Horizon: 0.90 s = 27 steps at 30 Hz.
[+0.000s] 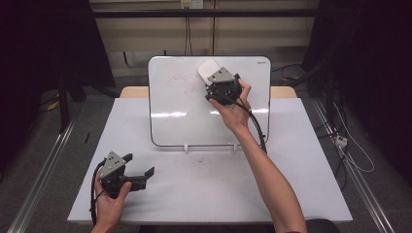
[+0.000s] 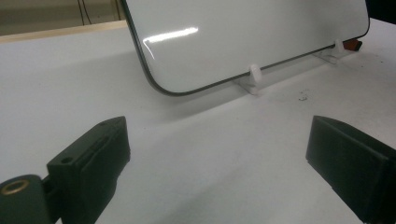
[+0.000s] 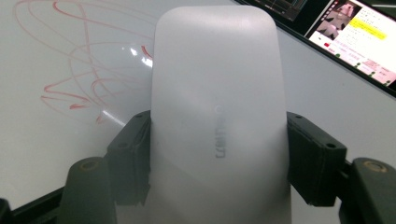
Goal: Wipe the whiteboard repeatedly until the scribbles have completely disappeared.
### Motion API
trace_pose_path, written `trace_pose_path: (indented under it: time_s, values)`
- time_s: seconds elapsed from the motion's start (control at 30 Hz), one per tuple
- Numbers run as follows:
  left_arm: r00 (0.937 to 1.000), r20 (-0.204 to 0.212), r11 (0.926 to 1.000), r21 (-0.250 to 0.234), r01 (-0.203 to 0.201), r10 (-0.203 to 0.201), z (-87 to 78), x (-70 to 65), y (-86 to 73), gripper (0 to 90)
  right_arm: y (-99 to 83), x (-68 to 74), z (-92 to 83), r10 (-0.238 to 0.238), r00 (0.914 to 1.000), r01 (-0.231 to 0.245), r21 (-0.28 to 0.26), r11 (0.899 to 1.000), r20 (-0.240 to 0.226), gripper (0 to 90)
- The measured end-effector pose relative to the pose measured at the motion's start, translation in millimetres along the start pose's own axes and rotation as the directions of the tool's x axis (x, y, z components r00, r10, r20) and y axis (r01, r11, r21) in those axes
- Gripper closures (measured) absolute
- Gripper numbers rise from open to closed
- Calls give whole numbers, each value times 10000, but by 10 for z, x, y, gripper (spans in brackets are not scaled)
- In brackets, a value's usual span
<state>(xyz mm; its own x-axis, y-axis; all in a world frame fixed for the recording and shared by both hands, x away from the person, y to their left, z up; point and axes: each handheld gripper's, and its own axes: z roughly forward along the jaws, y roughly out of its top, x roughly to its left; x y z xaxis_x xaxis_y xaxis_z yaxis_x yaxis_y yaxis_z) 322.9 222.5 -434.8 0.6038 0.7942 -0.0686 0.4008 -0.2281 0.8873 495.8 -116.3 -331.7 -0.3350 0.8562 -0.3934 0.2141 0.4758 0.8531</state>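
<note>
- Two hand-held grippers are in play: your right hand-held gripper [image 1: 217, 83] is clamped on the eraser [image 3: 217, 116], one jaw on each long side, and it holds the eraser up at the top of the whiteboard [image 1: 170, 111].
- The step in hand looks like wiping: the eraser sits just beside the red scribble [image 3: 79, 79], to its right in the high view, and the marks are not yet cleared.
- The next move probably calls for you to press the eraser flat to the board and sweep it left across the scribble, with the clamp firm so the eraser doesn't twist between the jaws.
- The eraser's long axis runs in line with the jaws, and its rounded free end points away from your hand, toward the board's top edge.
- Your left hand-held gripper [image 1: 138, 171] rests on the table [image 1: 291, 184] in front of the board, jaws wide apart and holding nothing.
- The board leans back on small white clips [image 2: 254, 74], so you should push gently.
</note>
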Motion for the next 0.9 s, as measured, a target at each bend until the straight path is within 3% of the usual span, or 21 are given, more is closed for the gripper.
trace_pose_path:
  time_s: [0.17, 0.43, 0.63, 0.77, 0.83, 0.9]
  values:
    - [10000, 41, 10000, 1, 58, -58, 22, -9, -1, 60, -15, 125, -11, 44, 9989, -39, -118, 9999, 457, 317]
    - [10000, 10, 10000, 18, 43, -43, 26, -5, 2, 61, 3, 380, 20, -196, 9991, 208, -306, 9993, 363, 317]
    - [10000, 31, 10000, 40, -89, 89, 34, -19, 7, 61, 20, 704, 44, -761, 9971, 758, -373, 9964, -77, 317]
    - [10000, 2, 10000, -24, -88, 88, 11, -9, 8, 61, 39, 998, 51, -1485, 9873, 1469, -322, 9886, -559, 317]
    - [10000, 2, 10000, -42, -41, 41, 6, 2, 3, 61, 42, 1044, 59, -1607, 9857, 1592, -336, 9867, -503, 317]
    - [10000, 26, 10000, 2, -16, 16, 9, 10, -4, 60, 48, 983, 72, -1428, 9868, 1408, -308, 9896, -769, 317]
